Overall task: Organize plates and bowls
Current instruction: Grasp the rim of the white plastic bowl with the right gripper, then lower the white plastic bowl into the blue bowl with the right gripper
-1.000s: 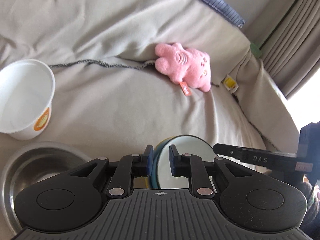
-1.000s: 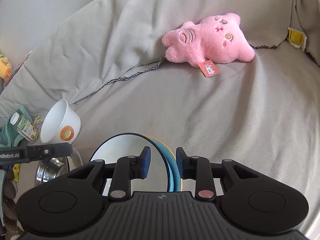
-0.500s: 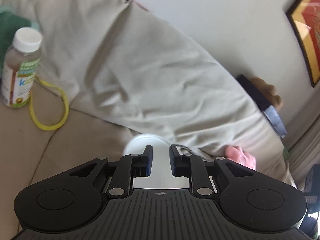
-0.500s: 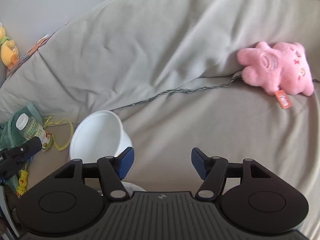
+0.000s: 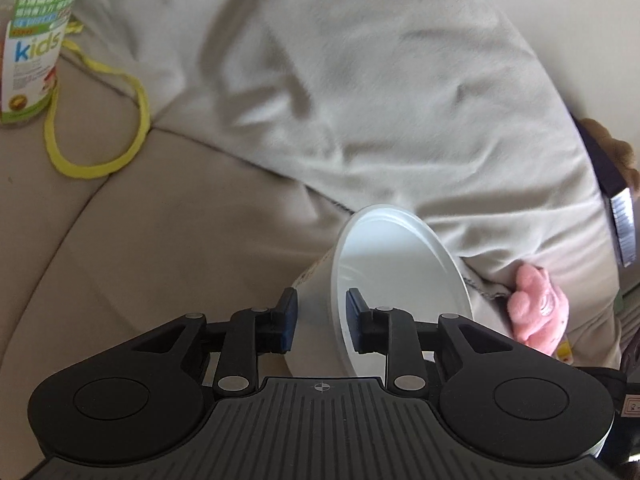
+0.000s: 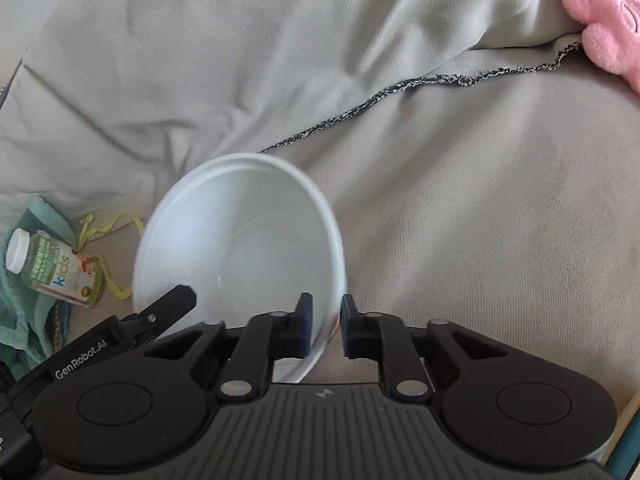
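Both hand-held grippers pinch the white bowl's (image 6: 240, 248) rim: left hand-held gripper (image 5: 319, 320) and right hand-held gripper (image 6: 323, 322) narrow. Keep it level above the sofa (image 6: 500, 200); don't twist.

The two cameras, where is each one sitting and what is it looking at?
Left wrist: sits on the left gripper, looking along its fingers, which pinch the white bowl's rim; drink bottle at upper left.
Right wrist: sits on the right gripper, also pinching the white bowl; the left gripper's tip shows at lower left.
Shared: the bowl, bottle, pink plush toy and beige sofa.
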`<state>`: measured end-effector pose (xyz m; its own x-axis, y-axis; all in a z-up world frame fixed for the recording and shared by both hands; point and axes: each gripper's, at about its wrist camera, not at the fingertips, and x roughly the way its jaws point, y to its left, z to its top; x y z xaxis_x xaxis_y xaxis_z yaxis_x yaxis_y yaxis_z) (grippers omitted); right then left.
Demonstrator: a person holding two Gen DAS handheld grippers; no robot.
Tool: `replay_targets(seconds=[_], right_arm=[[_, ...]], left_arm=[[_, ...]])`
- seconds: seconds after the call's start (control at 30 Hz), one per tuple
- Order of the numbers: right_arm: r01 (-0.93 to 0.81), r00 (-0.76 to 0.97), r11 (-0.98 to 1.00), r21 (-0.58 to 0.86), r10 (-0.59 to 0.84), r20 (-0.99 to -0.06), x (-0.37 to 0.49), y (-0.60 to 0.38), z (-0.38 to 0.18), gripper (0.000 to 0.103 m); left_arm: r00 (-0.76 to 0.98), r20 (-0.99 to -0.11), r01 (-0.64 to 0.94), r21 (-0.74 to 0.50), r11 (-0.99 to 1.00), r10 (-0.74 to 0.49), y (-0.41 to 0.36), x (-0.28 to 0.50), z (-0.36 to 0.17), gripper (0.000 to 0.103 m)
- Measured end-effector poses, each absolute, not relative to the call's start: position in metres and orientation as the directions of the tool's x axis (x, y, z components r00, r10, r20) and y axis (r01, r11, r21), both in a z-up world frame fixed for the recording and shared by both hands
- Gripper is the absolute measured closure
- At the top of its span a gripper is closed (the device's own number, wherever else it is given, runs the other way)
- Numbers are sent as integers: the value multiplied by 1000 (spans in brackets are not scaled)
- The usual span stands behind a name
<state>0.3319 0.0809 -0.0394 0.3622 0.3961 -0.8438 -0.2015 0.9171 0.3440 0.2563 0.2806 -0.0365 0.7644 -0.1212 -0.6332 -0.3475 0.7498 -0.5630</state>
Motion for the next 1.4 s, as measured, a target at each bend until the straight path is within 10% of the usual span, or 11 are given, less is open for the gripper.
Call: replay_targets(seconds=[0.27,0.5,0.8,1.0,1.4], right_arm=[[-365,488,875,320,472,-734,260,-33,57,85],[-310,525,912,270,401,-751,214,-139,66,85],[-270,545,919,288,393,-741,210,-203,-2,75],[-275,590,884,379,466,-659,206,-214,-10,57],[-202,651,840,504,500,-571,210,-239,-25,56]], left_arm=[[859,-448,-37,-538,842,-248,182,215,67,74],[755,-533,134,-445,886,-382,56,199,63,72],[666,-688,25,-365,931,-288,-3,210,12,70],[709,-677,-8,-287,958,-197,-14,204,23,70],[778,-617,-7,-196,981,-118,-46,197,54,70]])
